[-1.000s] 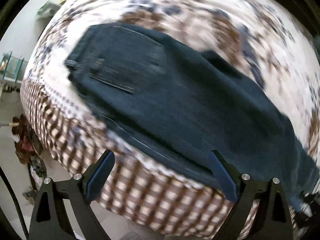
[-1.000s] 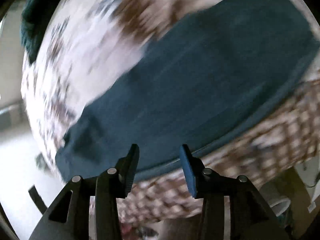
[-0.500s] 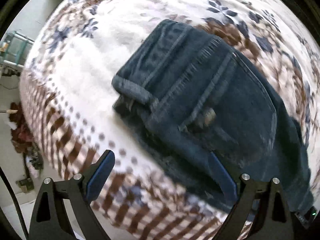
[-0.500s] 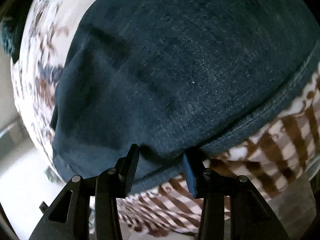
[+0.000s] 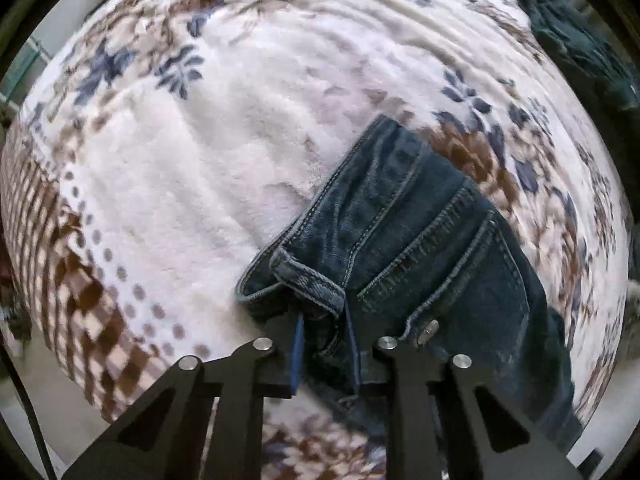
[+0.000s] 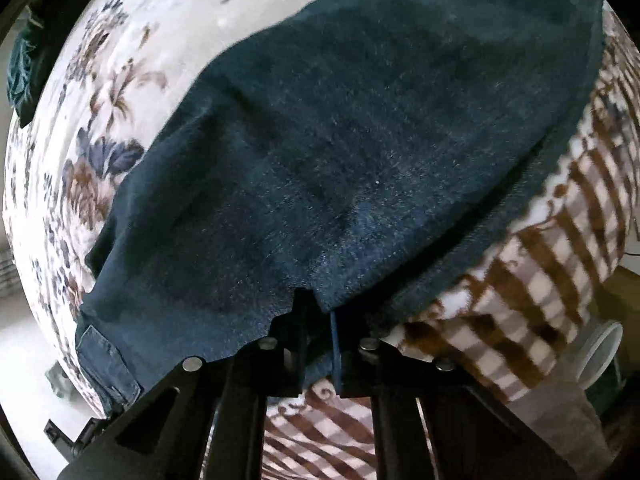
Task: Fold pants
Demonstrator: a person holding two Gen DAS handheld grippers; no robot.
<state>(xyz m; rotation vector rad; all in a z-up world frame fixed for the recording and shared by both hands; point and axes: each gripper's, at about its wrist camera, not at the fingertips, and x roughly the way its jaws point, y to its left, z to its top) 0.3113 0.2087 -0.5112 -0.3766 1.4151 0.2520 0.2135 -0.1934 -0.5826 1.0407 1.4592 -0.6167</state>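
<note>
Both grippers have dropped onto the pants (image 5: 432, 240) since a second ago. Left gripper (image 5: 322, 330) is closing on the waistband; right gripper (image 6: 320, 320) pinches the leg's edge between narrow fingers—a shallow bite that could slip when lifted off the blanket (image 5: 200, 160).

fleecy blanket-covered bed (image 5: 192, 184) with dark jeans (image 5: 432, 240) on it

white plush cover, blue and brown flowers toward twelve o'clock, brown checks along the six o'clock edge; the jeans lie flat on it, waistband at five o'clock in the left view; a dark green cloth (image 5: 576, 40) at two o'clock
</note>
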